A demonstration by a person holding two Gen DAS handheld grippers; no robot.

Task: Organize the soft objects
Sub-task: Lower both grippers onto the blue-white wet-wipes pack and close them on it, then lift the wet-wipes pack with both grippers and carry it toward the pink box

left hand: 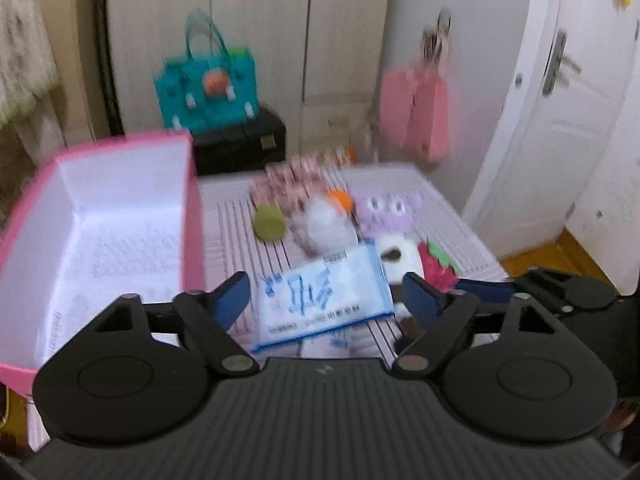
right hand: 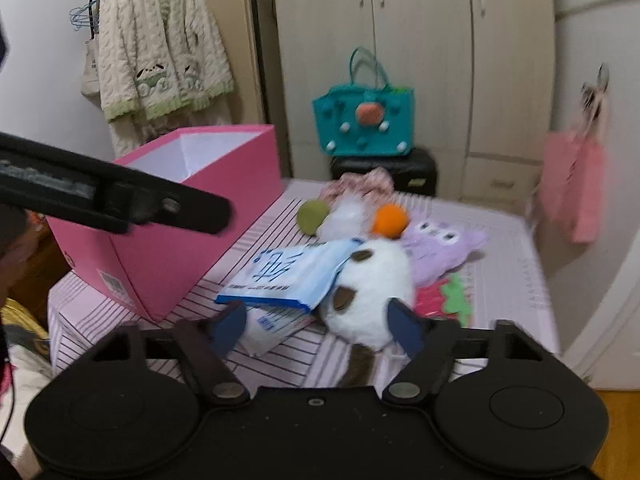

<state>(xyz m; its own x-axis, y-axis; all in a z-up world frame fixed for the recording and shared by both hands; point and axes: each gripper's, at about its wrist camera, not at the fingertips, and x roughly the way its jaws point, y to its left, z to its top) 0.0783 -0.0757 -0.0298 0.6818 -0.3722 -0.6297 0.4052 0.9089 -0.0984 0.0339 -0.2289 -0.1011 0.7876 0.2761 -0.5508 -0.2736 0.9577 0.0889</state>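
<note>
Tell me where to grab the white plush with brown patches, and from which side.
Grip the white plush across its narrower near end, coming from the near table edge with the right gripper. Its body lies lengthwise toward the camera; the tissue pack overlaps its left side, so avoid that flank.

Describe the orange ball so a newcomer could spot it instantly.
Start at the tall open pink cardboard box on the striped pink-and-white table cover. To its right lies a heap of soft toys; the small round orange ball sits on top, between the fluffy white plush and the lilac big-eyed plush. It is the heap's only bright orange thing; the nearby ball is olive green.
</note>
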